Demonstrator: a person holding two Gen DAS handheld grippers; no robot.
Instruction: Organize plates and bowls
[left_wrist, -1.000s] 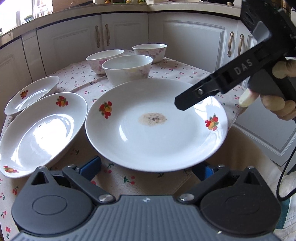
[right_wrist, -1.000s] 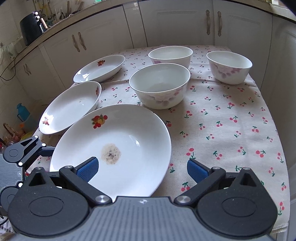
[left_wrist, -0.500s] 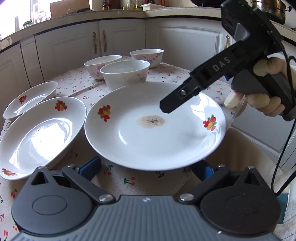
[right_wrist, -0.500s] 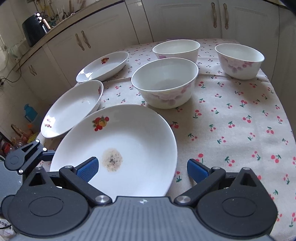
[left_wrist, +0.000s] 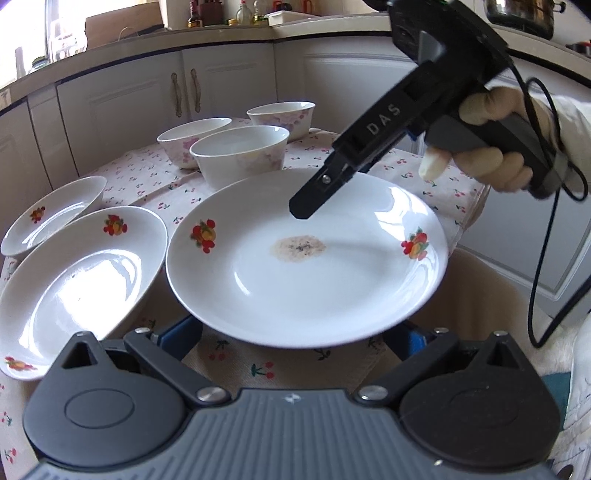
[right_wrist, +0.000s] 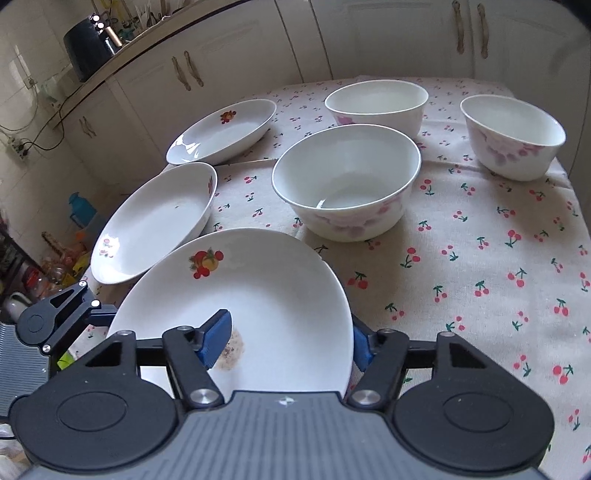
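Note:
A large white plate with fruit prints and a brown stain (left_wrist: 306, 254) lies at the table's near corner; it also shows in the right wrist view (right_wrist: 258, 295). My right gripper (right_wrist: 288, 339) straddles its right rim, one blue pad above the plate, one below, jaws partly closed but with a gap. My left gripper (left_wrist: 291, 336) is open, its pads under the plate's near rim. Two more fruit plates (left_wrist: 81, 280) (left_wrist: 55, 210) lie to the left. Three white bowls with pink flowers (right_wrist: 347, 177) (right_wrist: 376, 99) (right_wrist: 513, 133) stand behind.
The table has a cherry-print cloth (right_wrist: 480, 258). White kitchen cabinets (left_wrist: 155, 92) surround it. The table's edge (left_wrist: 469, 206) is close on the right in the left wrist view. The person's hand (left_wrist: 495, 147) holds the right gripper over the plate.
My right gripper has moved in over the large plate's rim and its jaws have narrowed around it. My left gripper has stayed in place.

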